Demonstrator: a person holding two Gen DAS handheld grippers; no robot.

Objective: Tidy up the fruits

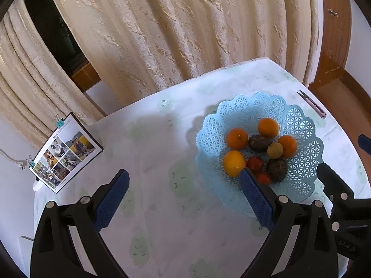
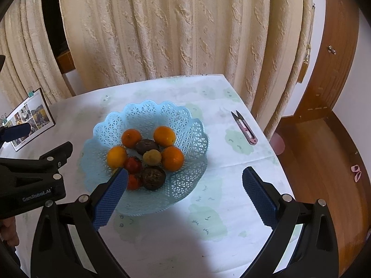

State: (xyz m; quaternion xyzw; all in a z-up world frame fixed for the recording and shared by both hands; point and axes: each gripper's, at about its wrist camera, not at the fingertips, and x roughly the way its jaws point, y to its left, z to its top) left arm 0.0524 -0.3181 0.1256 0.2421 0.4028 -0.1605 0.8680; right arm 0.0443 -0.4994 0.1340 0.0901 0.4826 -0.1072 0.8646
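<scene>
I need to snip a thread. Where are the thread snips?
The pink thread snips lie flat on the table near its far right corner, right of the blue basket.

Bare cloth lies between basket (image 2: 148,118), snips (image 2: 244,127) and photo board (image 1: 66,151).

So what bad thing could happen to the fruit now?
The round oranges are heaped loosely in the light blue lattice plastic basket, so a nudge might roll one out. The open right gripper hangs over the small red fruits and could bruise them. The pink thread snips lie near the table edge and might get knocked off.
</scene>
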